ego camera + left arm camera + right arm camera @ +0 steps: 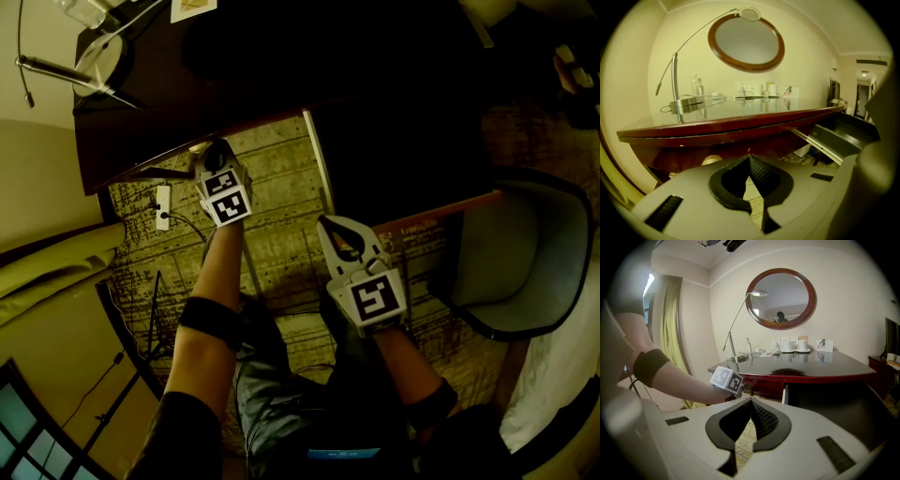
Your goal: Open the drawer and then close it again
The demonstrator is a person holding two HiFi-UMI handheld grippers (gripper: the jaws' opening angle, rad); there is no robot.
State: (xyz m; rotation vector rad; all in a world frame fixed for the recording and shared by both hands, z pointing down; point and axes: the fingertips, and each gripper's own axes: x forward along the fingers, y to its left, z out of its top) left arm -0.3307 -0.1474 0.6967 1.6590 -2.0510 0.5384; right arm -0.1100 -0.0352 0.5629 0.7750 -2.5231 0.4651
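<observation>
Desk [178,103] seen from above, drawer [441,214] pulled well out over the carpet [272,225], dark inside, its reddish front facing the person. Opening looks done; closing is what's left.

L gripper [215,149] sits just under the desk edge, left of the drawer & well apart from it, jaws clenched w/ nothing btw them. R gripper [330,223] hovers by the drawer's near-left corner, where the pale side rail meets the front. Its jaws are pinched together too, and it holds nothing. Contact w/ the front can't be told from any view. A chair [525,253] stands just right of the drawer.

From the L gripper [749,157] view the drawer [839,138] juts out at right below the desk [726,126]. From the R gripper [751,402] view its dark box [825,399] fills the right side.

Doing the close well, in my view: no grip needed, so keep the R jaws clamped and use them as a blunt pusher. Shift from the corner toward the middle of the front, since a push near one end prob. skews it on its rails. Press level & straight along the rails, not downward. Ease off near the end so it doesn't slam. Keep the L gripper out of the gap beside the rail.
</observation>
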